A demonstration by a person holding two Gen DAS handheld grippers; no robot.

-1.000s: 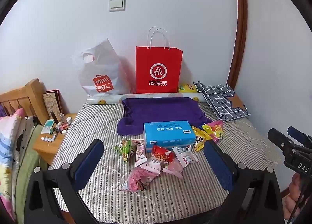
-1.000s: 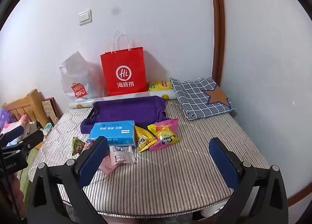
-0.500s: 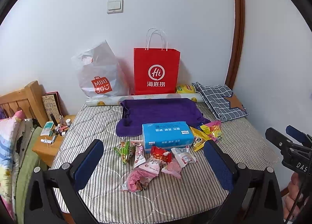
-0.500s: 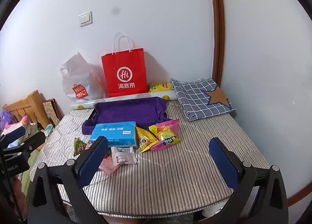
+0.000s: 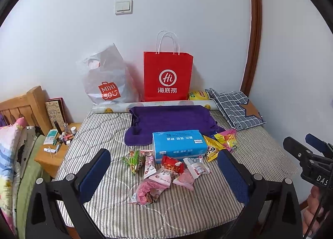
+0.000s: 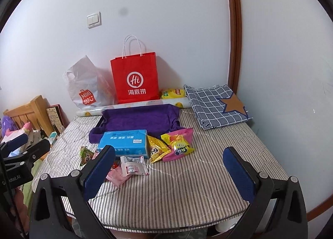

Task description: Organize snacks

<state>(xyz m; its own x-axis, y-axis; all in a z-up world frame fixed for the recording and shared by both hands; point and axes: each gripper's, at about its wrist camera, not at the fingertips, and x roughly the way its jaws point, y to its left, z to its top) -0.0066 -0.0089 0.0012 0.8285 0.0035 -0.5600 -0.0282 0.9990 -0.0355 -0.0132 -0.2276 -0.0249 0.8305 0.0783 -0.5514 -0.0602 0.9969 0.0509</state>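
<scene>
Several snack packets lie on a striped table [image 5: 104,135]: a green packet [image 5: 133,159], pink packets [image 5: 154,185], a red packet [image 5: 172,164], a white packet [image 5: 197,167] and yellow and pink bags [image 6: 177,145]. They sit in front of a blue tissue box [image 5: 179,143] and a purple-lined tray [image 5: 172,118]. My left gripper [image 5: 164,178] is open above the near edge, framing the packets. My right gripper [image 6: 168,168] is open and empty over the near right part of the table [image 6: 187,187].
A red paper bag [image 5: 168,76] and a white plastic bag [image 5: 106,81] stand against the back wall. A checked cloth [image 6: 216,106] lies at the back right. A wooden nightstand [image 5: 56,147] with small items and a bed stand on the left.
Both grippers have drifted slightly; the view has shifted a little downward and the table sits marginally lower in frame. Both stay open and nothing on the table has moved.
</scene>
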